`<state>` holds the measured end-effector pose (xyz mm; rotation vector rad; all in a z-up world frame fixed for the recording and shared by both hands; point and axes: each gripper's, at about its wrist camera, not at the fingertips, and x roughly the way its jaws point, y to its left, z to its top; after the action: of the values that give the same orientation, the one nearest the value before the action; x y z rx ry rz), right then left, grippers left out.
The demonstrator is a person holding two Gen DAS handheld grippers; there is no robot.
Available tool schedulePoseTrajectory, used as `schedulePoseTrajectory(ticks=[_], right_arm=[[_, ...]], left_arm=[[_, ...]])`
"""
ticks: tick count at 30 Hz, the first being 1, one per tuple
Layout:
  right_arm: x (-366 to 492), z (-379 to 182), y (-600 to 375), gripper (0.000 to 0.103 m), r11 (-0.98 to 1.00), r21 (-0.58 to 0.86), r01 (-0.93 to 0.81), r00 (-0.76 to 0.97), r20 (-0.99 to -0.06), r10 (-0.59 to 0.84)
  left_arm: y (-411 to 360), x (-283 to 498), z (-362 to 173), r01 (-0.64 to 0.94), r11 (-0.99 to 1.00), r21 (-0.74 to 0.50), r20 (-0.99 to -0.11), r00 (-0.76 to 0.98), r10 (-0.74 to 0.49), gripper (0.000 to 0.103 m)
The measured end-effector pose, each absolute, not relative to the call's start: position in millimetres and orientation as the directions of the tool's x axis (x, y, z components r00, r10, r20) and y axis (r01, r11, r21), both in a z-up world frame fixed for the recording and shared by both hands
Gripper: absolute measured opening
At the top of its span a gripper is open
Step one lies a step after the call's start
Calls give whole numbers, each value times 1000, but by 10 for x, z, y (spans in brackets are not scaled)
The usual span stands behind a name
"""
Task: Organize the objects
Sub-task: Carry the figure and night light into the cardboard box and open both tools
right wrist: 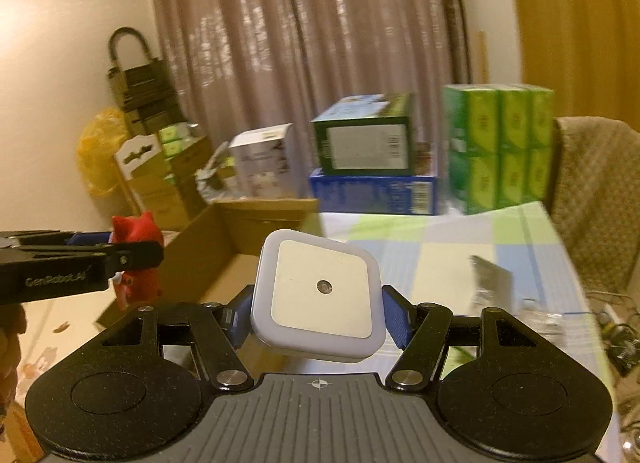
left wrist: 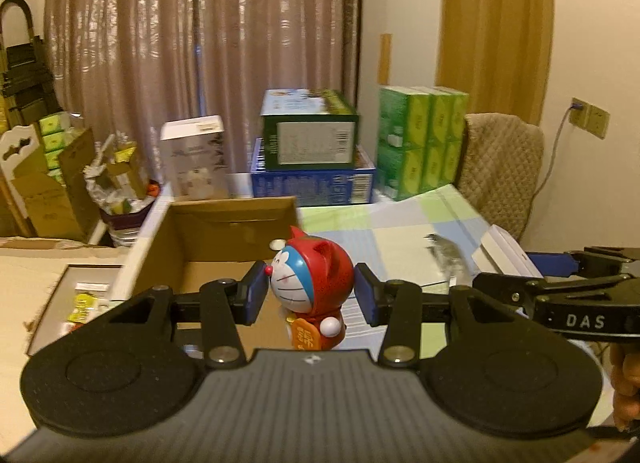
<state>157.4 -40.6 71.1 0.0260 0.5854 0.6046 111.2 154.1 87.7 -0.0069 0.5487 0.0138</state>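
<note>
Carrying | left gripper (left wrist: 310,293) clamps red-hooded blue cat figurine (left wrist: 310,283) | right gripper (right wrist: 318,313) grips white square night-light (right wrist: 318,299) | open brown cardboard box (left wrist: 224,235) at table's left edge awaits both

Brown curtains (left wrist: 200,55) drawn; cream wall (left wrist: 592,43); padded chair (left wrist: 500,167) beside checked table (left wrist: 420,219).
</note>
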Motion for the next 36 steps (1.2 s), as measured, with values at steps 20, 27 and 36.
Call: schedulePoseTrajectory(ticks=[20,27,36], right_arm=[[1900,275,732,62,750,227,-621,541,-568,620],[1938,161,867,62,746,236,-623,525,-581,622],[1938,115,886,62,750,237,-618,523,-589,616]], left_arm=[[2736,1312,187,-152,987,-48,-655,751,83,41],[2867,1401,-8,-161,986,-41,-691,718,89,41],[2939,1365,25,-187,980,-63,-675,732,96,50]])
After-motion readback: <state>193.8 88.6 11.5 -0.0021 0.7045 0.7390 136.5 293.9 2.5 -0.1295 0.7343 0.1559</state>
